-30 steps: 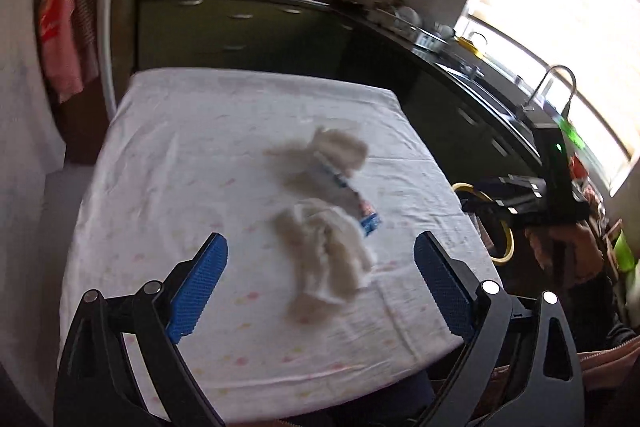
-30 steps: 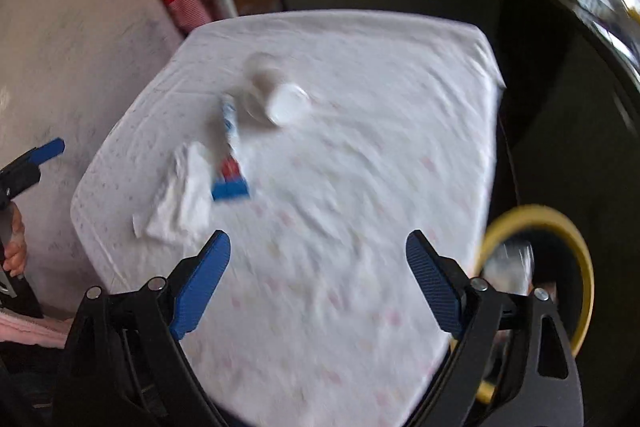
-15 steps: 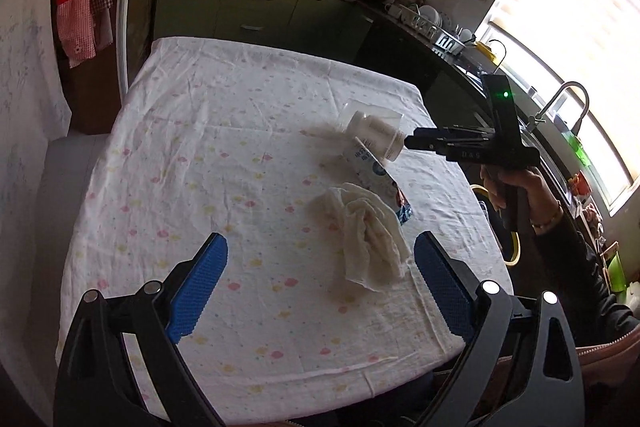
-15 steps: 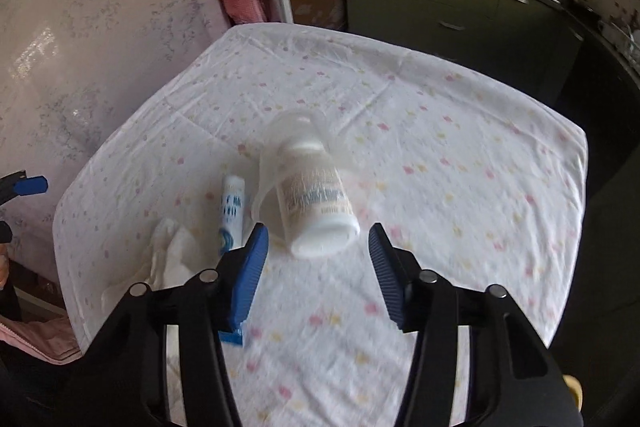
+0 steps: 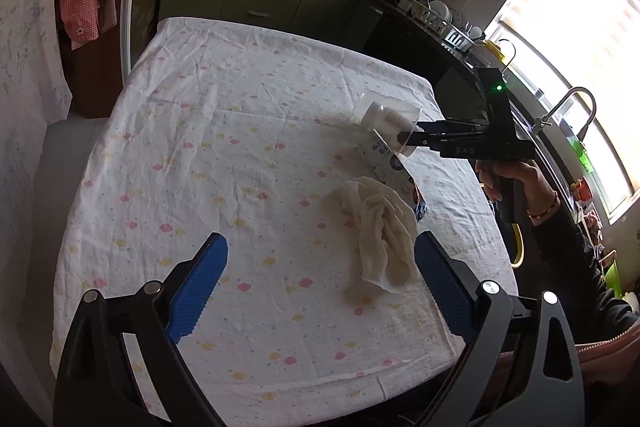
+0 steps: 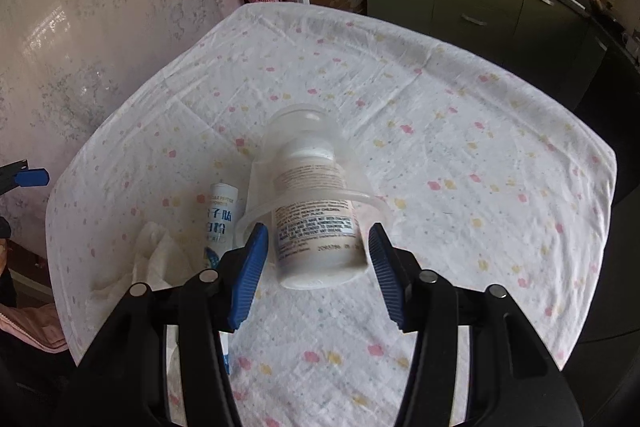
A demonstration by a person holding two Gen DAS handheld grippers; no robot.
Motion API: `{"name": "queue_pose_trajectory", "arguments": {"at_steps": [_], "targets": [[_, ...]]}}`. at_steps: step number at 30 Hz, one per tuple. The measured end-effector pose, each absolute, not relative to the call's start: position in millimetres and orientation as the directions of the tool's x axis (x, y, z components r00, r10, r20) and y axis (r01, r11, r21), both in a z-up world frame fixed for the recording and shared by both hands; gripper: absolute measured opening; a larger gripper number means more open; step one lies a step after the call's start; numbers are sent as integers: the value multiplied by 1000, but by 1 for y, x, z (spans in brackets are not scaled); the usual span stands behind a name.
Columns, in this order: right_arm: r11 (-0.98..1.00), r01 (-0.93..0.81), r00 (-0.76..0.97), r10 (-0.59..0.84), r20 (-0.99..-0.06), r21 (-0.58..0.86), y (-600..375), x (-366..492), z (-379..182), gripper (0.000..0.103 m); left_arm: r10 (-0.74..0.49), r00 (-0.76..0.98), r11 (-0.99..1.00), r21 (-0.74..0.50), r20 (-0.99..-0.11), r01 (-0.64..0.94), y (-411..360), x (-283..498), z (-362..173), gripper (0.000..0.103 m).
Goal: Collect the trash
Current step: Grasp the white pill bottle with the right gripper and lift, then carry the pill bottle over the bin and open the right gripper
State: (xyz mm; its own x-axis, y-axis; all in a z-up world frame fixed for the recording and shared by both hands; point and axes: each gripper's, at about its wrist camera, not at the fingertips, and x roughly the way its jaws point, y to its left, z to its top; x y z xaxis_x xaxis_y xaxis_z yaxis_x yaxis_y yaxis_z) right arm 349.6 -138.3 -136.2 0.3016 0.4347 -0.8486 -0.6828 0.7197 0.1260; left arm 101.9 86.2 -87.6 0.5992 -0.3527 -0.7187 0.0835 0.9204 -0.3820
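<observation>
On the cloth-covered tabletop: trash clustered near its right edge, one piece gripped.

Across the left wrist view, the left gripper (image 5: 320, 283) hangs with jaws wide and nothing between them above the spotted tablecloth (image 5: 224, 155); a crumpled tissue (image 5: 382, 231) lies just ahead of its right finger, touching a flattened toothpaste tube (image 5: 394, 171) behind it. Farther right, the right gripper (image 5: 416, 139), held in a person's hand (image 5: 516, 183), is half closed on a white bottle (image 6: 316, 223) nested in a clear plastic cup (image 6: 304, 131), its blue pads against the cup's rim. Both look tilted, base toward the gripper, just beside the tube.
</observation>
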Motion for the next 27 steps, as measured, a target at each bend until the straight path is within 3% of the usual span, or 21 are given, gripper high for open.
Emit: {"name": "queue_pose_trajectory", "arguments": {"at_steps": [3,14,27], "targets": [[725,-677,301,432,-850,129,-135,350,-141,46,-354,599,918,-390,-718,75,89,103,-89,93],[773,-634,327,315,-891,40,-145,325,-110,45,-365,602,914,-395,-710,88,87,101,-90,93],[834,-529,354,386,-852,158,-205,250,-74,45,-392,608,911,-381,-690,156,68,91,-79,93]]}}
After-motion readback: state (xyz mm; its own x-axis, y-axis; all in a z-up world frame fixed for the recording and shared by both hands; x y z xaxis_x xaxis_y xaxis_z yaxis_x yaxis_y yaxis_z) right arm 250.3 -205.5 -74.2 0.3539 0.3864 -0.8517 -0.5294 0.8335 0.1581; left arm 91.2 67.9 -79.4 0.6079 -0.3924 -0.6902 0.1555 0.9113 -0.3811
